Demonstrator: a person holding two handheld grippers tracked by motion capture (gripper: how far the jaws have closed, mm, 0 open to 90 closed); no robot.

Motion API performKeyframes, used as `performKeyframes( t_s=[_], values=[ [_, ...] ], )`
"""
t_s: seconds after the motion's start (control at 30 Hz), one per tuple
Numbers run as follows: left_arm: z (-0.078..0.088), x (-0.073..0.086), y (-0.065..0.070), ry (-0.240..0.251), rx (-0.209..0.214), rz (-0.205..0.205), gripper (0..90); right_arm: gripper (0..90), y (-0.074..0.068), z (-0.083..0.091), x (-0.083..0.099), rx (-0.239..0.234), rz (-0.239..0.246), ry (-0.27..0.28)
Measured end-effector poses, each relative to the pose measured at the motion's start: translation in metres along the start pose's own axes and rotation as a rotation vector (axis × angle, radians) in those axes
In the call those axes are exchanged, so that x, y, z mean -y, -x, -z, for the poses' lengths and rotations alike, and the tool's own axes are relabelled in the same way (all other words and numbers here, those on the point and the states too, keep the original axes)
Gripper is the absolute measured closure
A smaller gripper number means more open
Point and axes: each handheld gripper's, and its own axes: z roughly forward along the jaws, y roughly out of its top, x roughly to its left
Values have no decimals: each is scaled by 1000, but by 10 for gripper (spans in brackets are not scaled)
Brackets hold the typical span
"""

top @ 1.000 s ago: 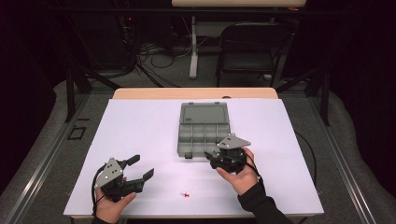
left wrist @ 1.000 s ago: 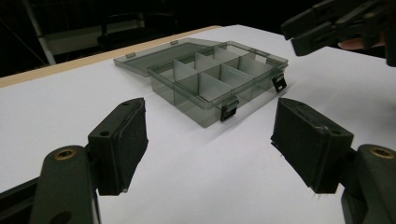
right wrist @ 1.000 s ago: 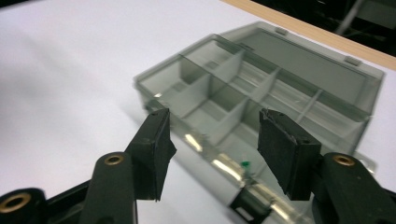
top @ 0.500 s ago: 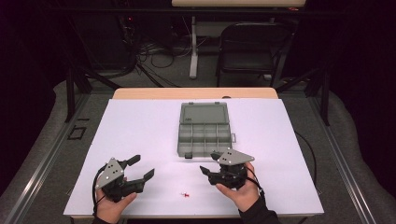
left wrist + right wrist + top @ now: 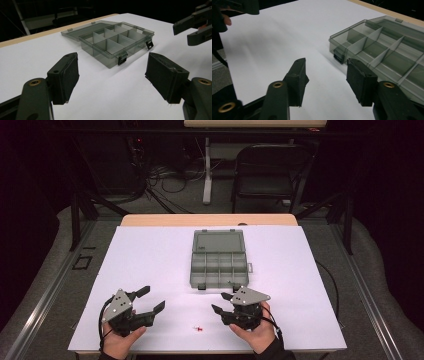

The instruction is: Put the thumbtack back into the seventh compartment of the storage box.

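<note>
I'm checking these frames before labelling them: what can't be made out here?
- Small red object on the white sheet: too small in the high view to identify.
- Compartment box: its far right part is cut off by the right gripper view's edge.
- Left gripper: the hand holding it is cut off by the high view's bottom edge.

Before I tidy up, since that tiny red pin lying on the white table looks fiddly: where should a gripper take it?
Probably by its thicker red end, straight from above. The tiny red pin lies flat on the white table, apart from both grippers, so only its two sides offer grip.
</note>
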Motion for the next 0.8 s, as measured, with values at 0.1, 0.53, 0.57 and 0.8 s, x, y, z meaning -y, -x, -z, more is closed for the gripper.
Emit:
performKeyframes(
  t_s=[0.1, 0.53, 0.57, 0.8],
  values=[
    [0, 0, 0, 1, 0, 1, 261, 552, -7, -6, 5, -24, 15, -24],
    [1, 0, 0, 1, 4, 0, 261, 678, -33, -35, 21, -133, 64, -134],
    [1, 0, 0, 1, 4, -1, 261, 685, -34, -36, 22, -138, 64, -139],
    [0, 0, 0, 1, 3, -3, 262, 720, -36, -43, 24, -162, 61, -158]
  ],
)
